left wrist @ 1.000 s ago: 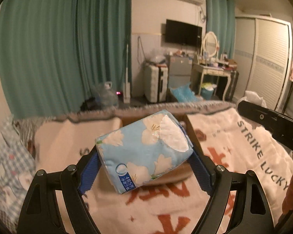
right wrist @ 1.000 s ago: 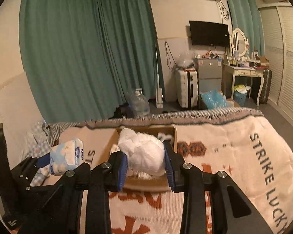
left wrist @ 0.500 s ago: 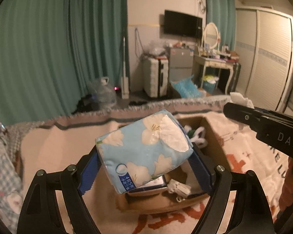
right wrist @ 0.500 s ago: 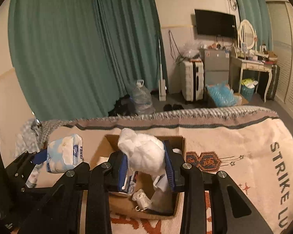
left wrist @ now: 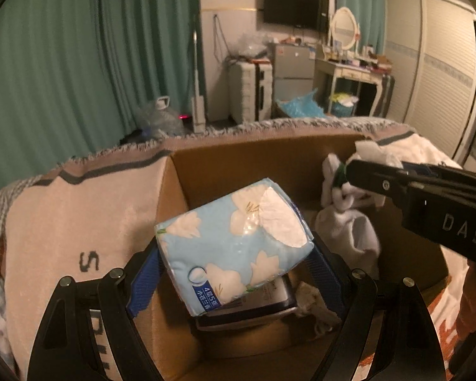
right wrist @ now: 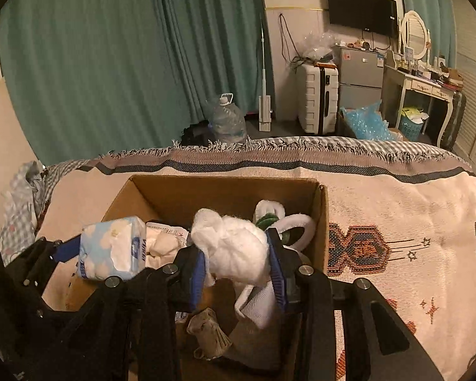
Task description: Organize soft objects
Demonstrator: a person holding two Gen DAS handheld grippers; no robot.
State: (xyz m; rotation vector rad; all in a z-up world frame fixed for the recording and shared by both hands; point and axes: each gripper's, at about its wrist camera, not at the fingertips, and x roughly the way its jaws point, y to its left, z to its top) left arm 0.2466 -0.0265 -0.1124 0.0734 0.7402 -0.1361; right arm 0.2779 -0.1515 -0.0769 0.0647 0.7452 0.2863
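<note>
My left gripper [left wrist: 234,263] is shut on a blue flowered tissue pack [left wrist: 234,250] and holds it over the left part of an open cardboard box [left wrist: 269,155]. The pack also shows in the right wrist view [right wrist: 111,254]. My right gripper [right wrist: 238,270] is shut on a white fluffy cotton wad [right wrist: 234,254] above the same box [right wrist: 225,187]. In the box lie white socks [left wrist: 352,235], a white and green slipper [right wrist: 279,222], a flat packet [left wrist: 254,304] and a rolled beige cloth [right wrist: 209,333].
The box stands on a bed under a beige blanket [right wrist: 396,222] with orange patterns and dark letters. A checked cloth [right wrist: 19,203] lies at the left. Beyond the bed are green curtains, a water jug [right wrist: 225,117], a suitcase [right wrist: 317,95] and a dresser.
Both grippers have moved forward and down with their loads. They now hang over the open box, which looks much nearer. Neither grip has changed.
</note>
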